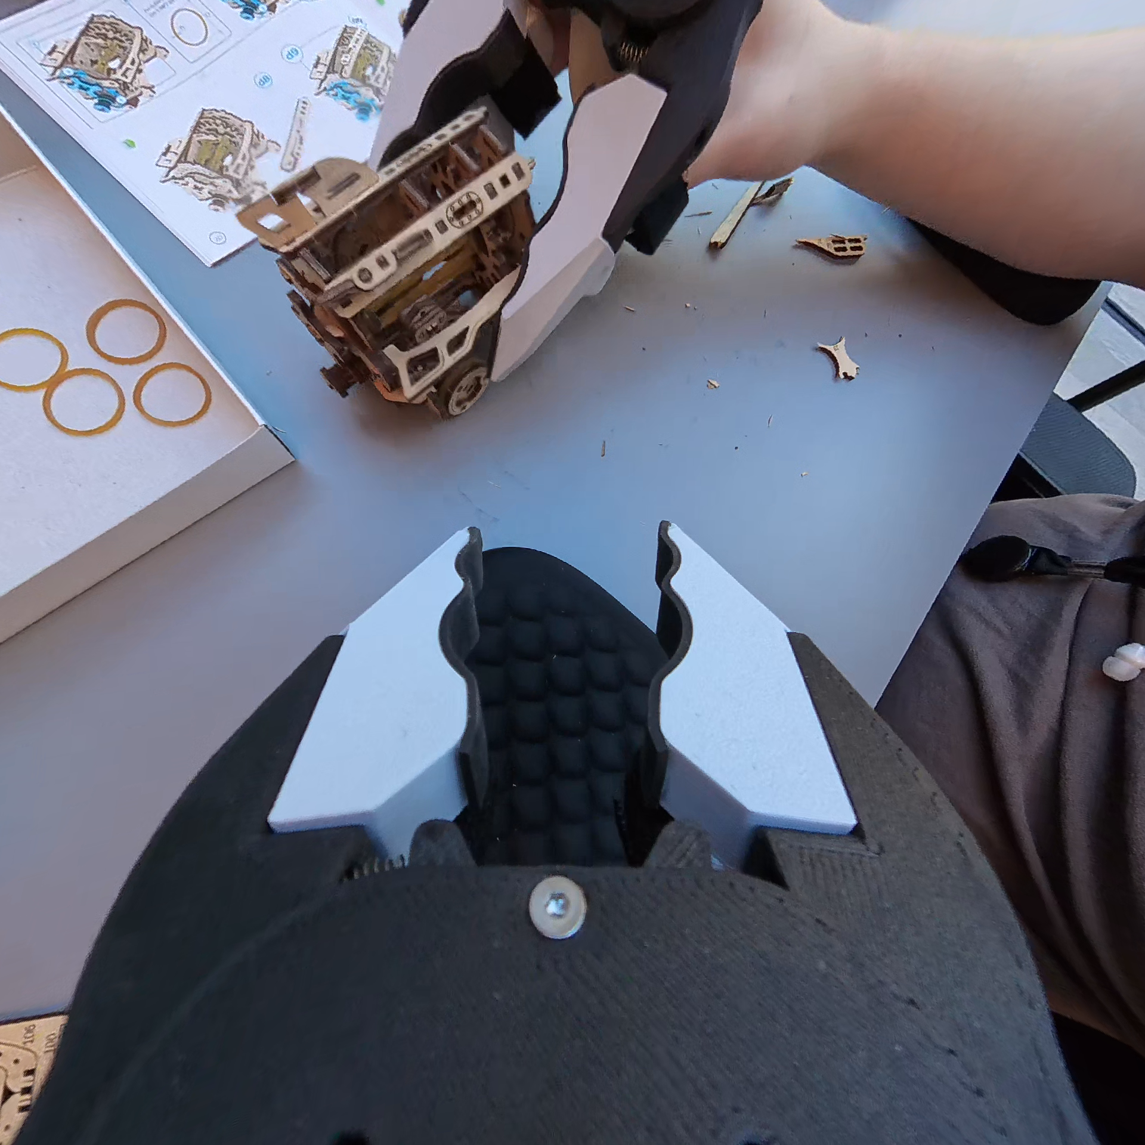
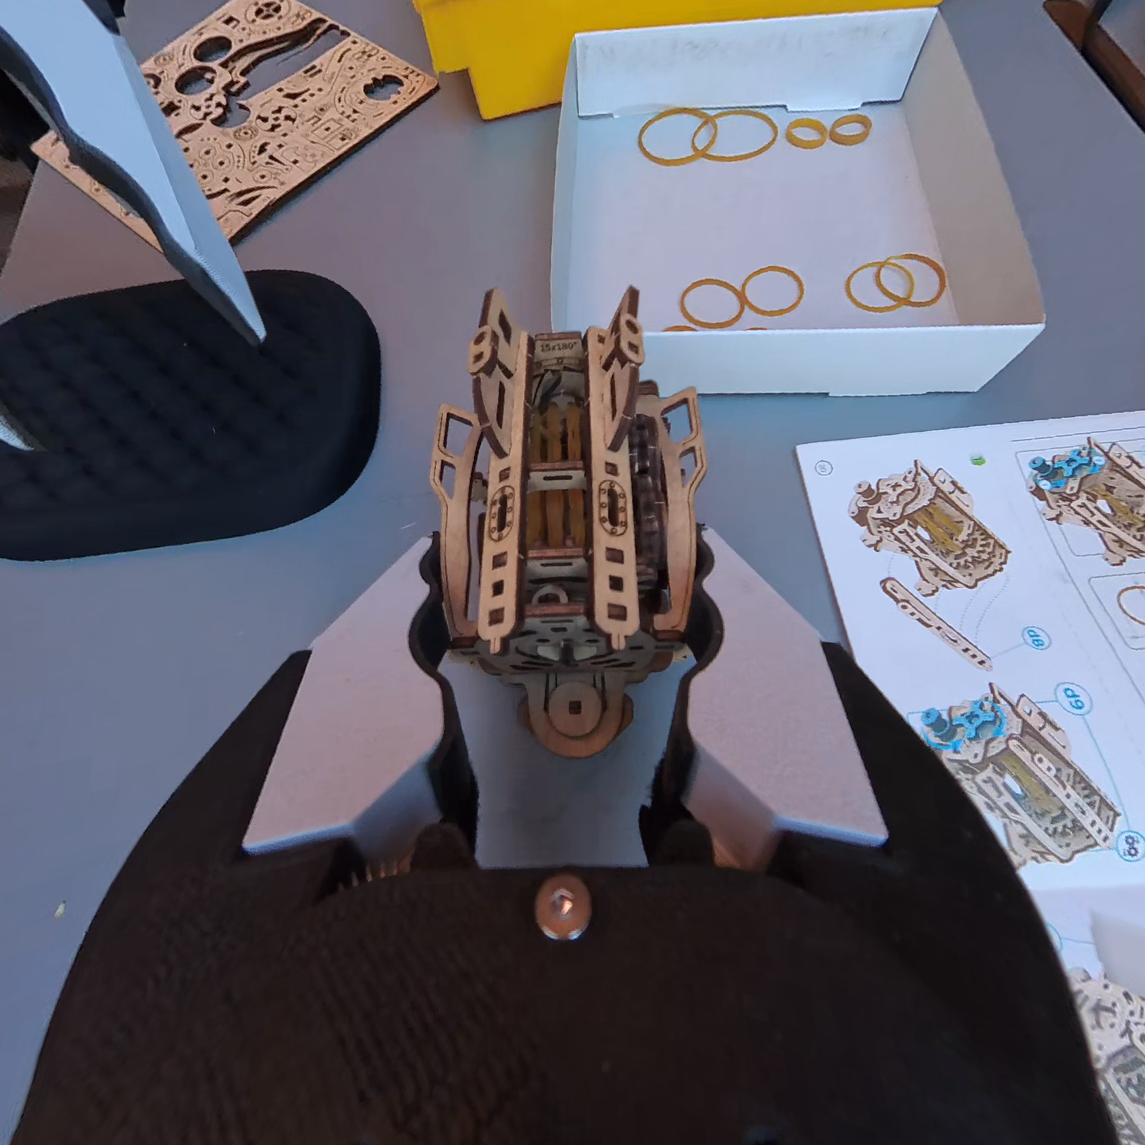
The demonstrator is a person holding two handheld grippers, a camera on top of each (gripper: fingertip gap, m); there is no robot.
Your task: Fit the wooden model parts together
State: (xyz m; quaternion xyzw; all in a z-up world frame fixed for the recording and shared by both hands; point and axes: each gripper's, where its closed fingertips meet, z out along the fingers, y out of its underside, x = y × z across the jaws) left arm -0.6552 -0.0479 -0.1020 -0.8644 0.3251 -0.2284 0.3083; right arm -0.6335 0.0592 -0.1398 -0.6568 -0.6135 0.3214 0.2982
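Slatted wooden model [image 2: 561, 533], right gripper [image 2: 567, 595] clamping

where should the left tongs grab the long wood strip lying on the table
Grip the strip near its middle, across its narrow width, coming straight down. It lies flat on the table, so only its long edges offer purchase. The left tongs are open and empty; the right tongs hold the model.

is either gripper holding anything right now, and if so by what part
The right gripper holds the wooden model by its two outer side frames, near its round end. The left gripper holds nothing.
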